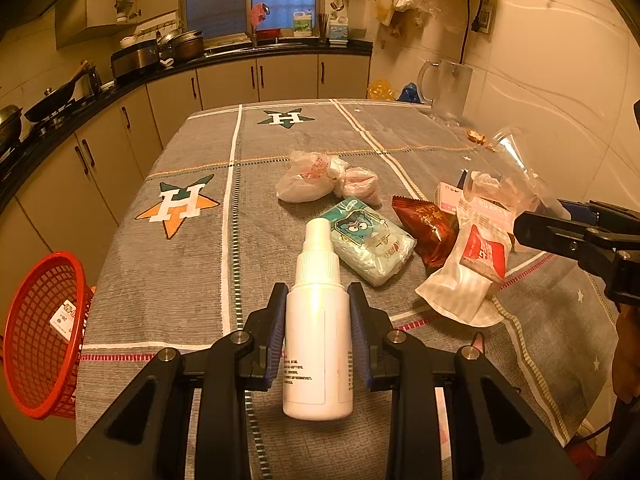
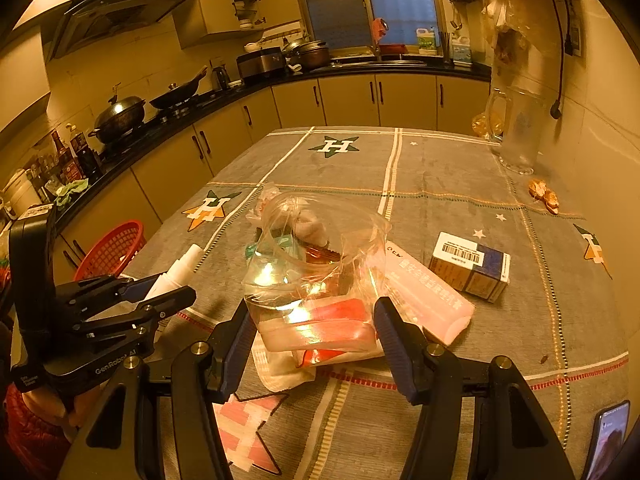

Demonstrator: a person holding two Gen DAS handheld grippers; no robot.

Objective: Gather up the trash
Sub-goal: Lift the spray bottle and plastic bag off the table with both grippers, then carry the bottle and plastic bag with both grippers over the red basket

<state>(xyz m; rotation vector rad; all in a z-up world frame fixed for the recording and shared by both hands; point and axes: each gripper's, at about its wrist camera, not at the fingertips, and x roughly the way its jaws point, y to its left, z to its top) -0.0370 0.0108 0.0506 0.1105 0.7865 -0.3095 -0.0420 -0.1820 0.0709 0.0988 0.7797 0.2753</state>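
Observation:
My left gripper (image 1: 318, 292) is shut on a white spray bottle (image 1: 318, 320), held upright above the grey tablecloth (image 1: 192, 280). My right gripper (image 2: 312, 308) is shut on a clear plastic cup (image 2: 316, 264), with both pads against its sides. Below the cup lies a white pouch with a red label (image 1: 468, 276). Loose trash lies on the cloth: a tissue pack (image 1: 368, 248), a red-brown wrapper (image 1: 428, 228), knotted plastic bags (image 1: 316, 178), a pink packet (image 2: 424, 292) and a barcoded box (image 2: 472, 266). The left gripper (image 2: 176, 284) and its bottle (image 2: 180, 268) sit left of the cup.
A red mesh basket (image 1: 44, 332) hangs off the table's left edge. A glass jug (image 2: 520, 128) stands at the far right by the wall, with orange scraps (image 2: 544, 196) near it. A phone (image 2: 608, 436) lies at the near right corner. Kitchen counters run along the left and back.

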